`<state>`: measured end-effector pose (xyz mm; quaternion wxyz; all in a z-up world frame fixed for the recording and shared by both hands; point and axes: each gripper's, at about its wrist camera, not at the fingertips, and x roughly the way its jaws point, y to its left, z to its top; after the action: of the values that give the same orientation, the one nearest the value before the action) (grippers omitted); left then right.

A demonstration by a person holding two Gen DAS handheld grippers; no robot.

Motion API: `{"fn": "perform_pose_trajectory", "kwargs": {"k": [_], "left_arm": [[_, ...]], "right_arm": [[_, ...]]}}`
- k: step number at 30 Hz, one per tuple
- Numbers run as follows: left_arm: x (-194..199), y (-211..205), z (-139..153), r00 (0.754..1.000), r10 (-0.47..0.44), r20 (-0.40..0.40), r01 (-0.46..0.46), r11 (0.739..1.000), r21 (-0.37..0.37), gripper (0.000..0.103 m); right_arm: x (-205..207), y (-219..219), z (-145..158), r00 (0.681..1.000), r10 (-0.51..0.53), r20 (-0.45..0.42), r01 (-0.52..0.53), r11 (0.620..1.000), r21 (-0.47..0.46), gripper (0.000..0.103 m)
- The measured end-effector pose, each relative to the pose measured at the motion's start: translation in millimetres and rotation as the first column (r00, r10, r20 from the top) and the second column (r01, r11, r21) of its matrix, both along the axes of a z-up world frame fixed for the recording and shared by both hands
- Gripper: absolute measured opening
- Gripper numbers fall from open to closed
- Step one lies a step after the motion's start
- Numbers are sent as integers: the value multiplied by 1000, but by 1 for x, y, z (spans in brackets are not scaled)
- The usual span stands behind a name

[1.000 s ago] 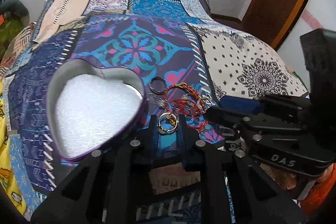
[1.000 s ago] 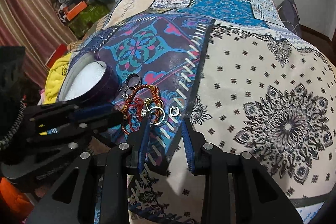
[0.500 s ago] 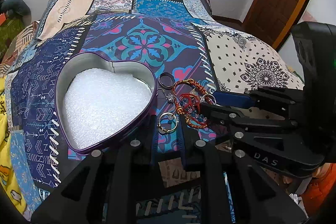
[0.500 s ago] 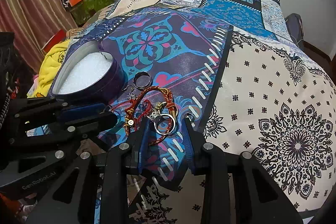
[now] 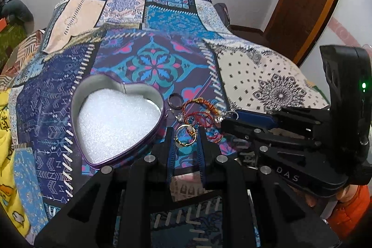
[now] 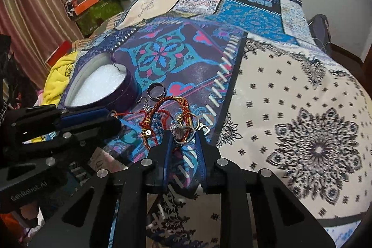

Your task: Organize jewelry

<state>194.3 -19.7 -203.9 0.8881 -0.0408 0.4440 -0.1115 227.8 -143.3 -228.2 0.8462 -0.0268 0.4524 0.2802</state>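
A purple heart-shaped tin (image 5: 76, 94), lined with white foam, lies on the patchwork bedspread. Beside it are a dark band ring (image 5: 174, 101) and tangled red-orange thread bracelets (image 5: 200, 108). My left gripper (image 5: 185, 131) is shut on a gold ring (image 5: 179, 142), just right of the tin. My right gripper (image 6: 183, 131) has its jaws closing on a silver ring (image 6: 179, 131) at the edge of the bracelets (image 6: 167, 108), and the ring fills the gap between its pads. The tin (image 6: 130, 85) and the dark band ring (image 6: 157, 91) lie to the upper left. Each gripper shows at the side of the other's view.
The bedspread (image 6: 302, 120) slopes away to the right with a cream mandala patch. A yellow cloth (image 6: 58, 71), a striped curtain (image 6: 28, 15) and piled clutter sit to the left. A wooden door (image 5: 313, 4) stands at the back right. An orange sleeve (image 5: 348, 208) shows behind the right gripper.
The right gripper's fingers have drawn closer together around the silver ring. The tin has shifted rightward in the left wrist view, while the gold ring has stayed fixed between the left fingers.
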Motion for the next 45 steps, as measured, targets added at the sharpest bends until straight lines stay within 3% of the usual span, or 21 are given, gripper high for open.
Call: {"fn": "perform_pose_trajectory", "kwargs": {"k": [1, 2, 12, 17, 24, 26, 30, 38, 45], "left_arm": [[-1, 0, 3, 1000, 1, 5, -1, 1000, -1, 17], [-1, 1, 6, 1000, 3, 12, -3, 1000, -2, 17], [-13, 7, 21, 998, 24, 51, -24, 1000, 2, 17], [-14, 11, 15, 999, 32, 33, -32, 999, 2, 17], [-10, 20, 6, 999, 52, 18, -51, 999, -11, 17], [-9, 23, 4, 999, 53, 12, -53, 998, -23, 17], [-7, 23, 3, 999, 49, 15, -49, 998, -31, 17], [-5, 20, 1, 999, 37, 13, -36, 999, -34, 17], [-7, 20, 0, 999, 41, 11, -41, 999, -27, 17]], "right_arm": [[-1, -2, 3, 1000, -3, 7, 3, 1000, 2, 6], [-1, -3, 6, 1000, -4, 5, 4, 1000, 8, 5], [-10, -8, 20, 998, -9, 56, 8, 1000, 20, 6], [-6, -2, 12, 1000, 1, 19, -1, 1000, -1, 16], [6, 2, -4, 999, 8, -54, -7, 999, 34, 16], [10, 4, -8, 998, -1, -64, 1, 1000, 8, 16], [11, 4, -11, 998, -21, -51, 18, 999, -46, 17], [20, 1, -13, 997, -39, -73, 40, 999, 5, 17], [16, 11, -12, 1000, -15, -23, 14, 999, -36, 16]]}}
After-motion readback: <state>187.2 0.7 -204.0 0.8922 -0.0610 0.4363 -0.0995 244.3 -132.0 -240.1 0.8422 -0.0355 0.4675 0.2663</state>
